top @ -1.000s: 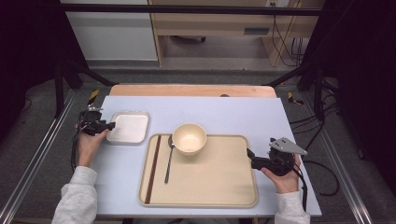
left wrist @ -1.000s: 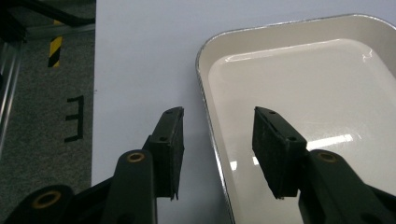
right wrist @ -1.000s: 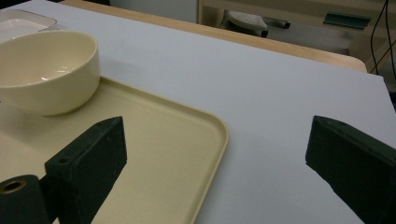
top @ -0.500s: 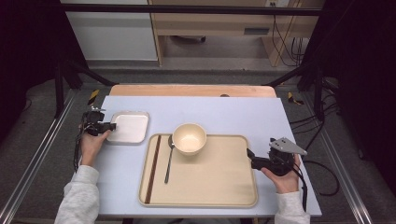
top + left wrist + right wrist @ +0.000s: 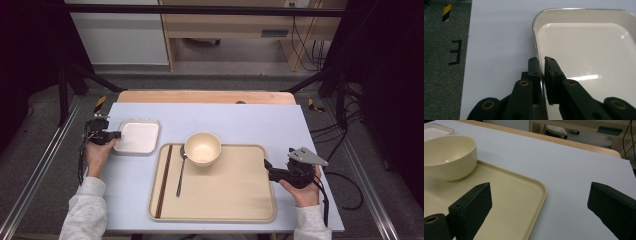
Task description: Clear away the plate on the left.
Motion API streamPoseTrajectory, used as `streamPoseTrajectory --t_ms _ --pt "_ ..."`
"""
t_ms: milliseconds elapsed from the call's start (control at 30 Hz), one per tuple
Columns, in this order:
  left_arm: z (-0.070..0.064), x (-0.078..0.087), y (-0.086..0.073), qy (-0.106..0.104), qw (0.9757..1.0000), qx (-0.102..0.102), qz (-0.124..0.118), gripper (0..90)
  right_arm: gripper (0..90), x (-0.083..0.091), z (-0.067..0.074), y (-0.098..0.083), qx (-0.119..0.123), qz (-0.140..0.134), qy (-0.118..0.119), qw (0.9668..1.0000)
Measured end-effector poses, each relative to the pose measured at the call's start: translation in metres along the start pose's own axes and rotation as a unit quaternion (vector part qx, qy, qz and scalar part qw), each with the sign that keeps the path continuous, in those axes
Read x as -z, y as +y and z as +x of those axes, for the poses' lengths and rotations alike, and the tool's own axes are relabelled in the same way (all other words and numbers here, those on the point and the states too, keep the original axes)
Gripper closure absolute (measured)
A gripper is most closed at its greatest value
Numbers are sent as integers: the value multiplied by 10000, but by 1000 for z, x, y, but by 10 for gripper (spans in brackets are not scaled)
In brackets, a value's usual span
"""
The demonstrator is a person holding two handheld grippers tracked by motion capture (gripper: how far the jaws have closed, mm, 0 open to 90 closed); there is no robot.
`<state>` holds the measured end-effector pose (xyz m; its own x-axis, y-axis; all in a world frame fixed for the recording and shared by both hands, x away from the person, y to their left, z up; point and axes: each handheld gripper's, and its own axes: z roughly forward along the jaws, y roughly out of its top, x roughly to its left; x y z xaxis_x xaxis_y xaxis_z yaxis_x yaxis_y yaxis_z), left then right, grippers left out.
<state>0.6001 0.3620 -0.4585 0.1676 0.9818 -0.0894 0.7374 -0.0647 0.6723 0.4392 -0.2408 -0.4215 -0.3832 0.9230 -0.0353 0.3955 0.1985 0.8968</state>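
Left gripper (image 5: 541, 65) fingers just closing, now pinching left rim of white dish (image 5: 137, 136). Dish lies on surface just left of beige tray (image 5: 220, 200), off its far corner. Right gripper (image 5: 270, 170) fingers wide, empty, at tray's right edge, well apart from dish. Left hand nearer.

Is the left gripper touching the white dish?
Touching. In the left gripper view, the left gripper has just closed its jaws on the white dish's rim.
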Motion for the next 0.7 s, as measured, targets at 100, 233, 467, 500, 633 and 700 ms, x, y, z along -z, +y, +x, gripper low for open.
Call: streamPoseTrajectory --t_ms 100,233,467,500,633,700 --pt "-3 10 4 -14 9997 52 -239 864 58 0 0 0 18 1 -3 10000" --pt "-7 21 7 46 9991 -34 -414 884 58 0 1 0 -8 -8 10 10000" --pt "-13 32 9 121 9978 -175 -626 890 58 0 1 0 -14 0 6 10000" --pt "-14 33 10 144 9975 -197 -664 890 58 0 1 0 -1 -4 2 10000" --pt "-17 42 10 121 9962 -233 -830 891 58 1 0 1 -10 -9 8 10000" --pt "-17 47 11 103 9954 -234 -926 891 58 1 0 1 -7 -22 -4 10000"
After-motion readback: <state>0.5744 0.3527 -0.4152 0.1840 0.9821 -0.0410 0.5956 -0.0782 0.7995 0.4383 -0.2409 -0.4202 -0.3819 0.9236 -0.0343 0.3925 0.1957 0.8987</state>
